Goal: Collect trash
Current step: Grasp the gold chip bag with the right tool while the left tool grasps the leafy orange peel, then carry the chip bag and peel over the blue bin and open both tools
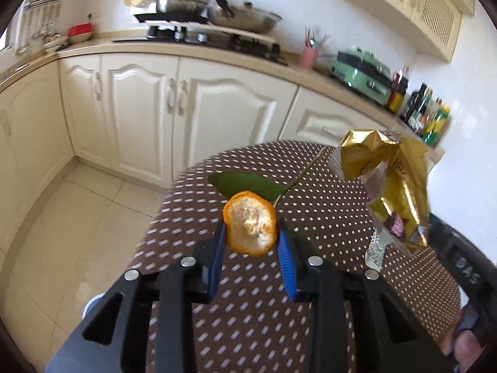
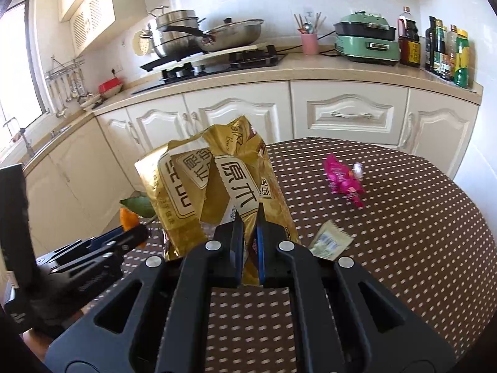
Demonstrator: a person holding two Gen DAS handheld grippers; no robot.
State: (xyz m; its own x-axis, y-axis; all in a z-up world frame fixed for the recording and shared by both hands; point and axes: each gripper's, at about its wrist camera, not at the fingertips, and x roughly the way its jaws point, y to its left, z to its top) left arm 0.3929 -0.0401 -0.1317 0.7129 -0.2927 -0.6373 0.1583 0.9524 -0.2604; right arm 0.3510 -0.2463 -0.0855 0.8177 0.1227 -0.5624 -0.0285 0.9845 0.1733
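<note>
My left gripper is shut on an orange peel with a green leaf and stem, held above the brown dotted table. My right gripper is shut on a gold snack bag, held upright above the table; the bag also shows in the left wrist view. The left gripper with the peel shows at the left of the right wrist view. A pink wrapper and a small pale sachet lie on the table to the right.
Cream kitchen cabinets and a counter with a stove, pots, a green appliance and bottles stand beyond the table. Tiled floor lies left of the table's edge.
</note>
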